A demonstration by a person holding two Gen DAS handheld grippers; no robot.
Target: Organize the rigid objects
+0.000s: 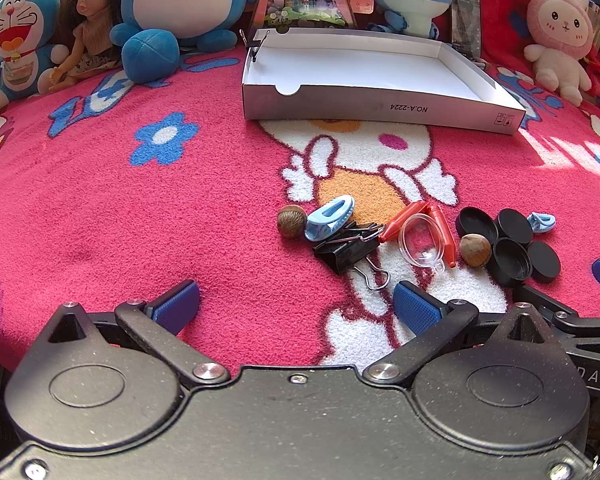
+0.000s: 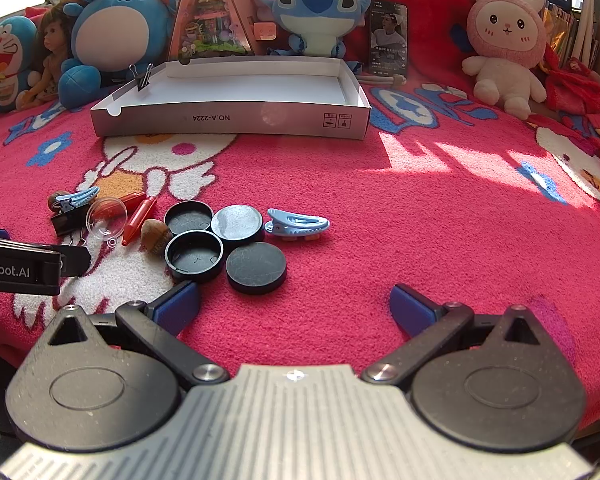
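Pink cartoon blanket (image 2: 380, 208): black caps (image 2: 256, 267), blue clips (image 2: 296, 224), nuts (image 1: 475, 250) lying heaped, awaiting sorting into white box (image 2: 236, 118). Left gripper (image 1: 296, 306), right gripper (image 2: 296, 304) hovering, jaws apart, empty.

Beside the black caps (image 2: 224, 246), my left gripper (image 2: 32, 260) was cut off by the frame's edge; the phone (image 2: 389, 38) text stayed unreadable.

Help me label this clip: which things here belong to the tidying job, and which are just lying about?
Job:
white box, with one binder clip on its rim
black caps
blue hair clips
nuts
red crayons
clear half-shell
black binder clips

Lying about:
plush toys
doll
phone
rug
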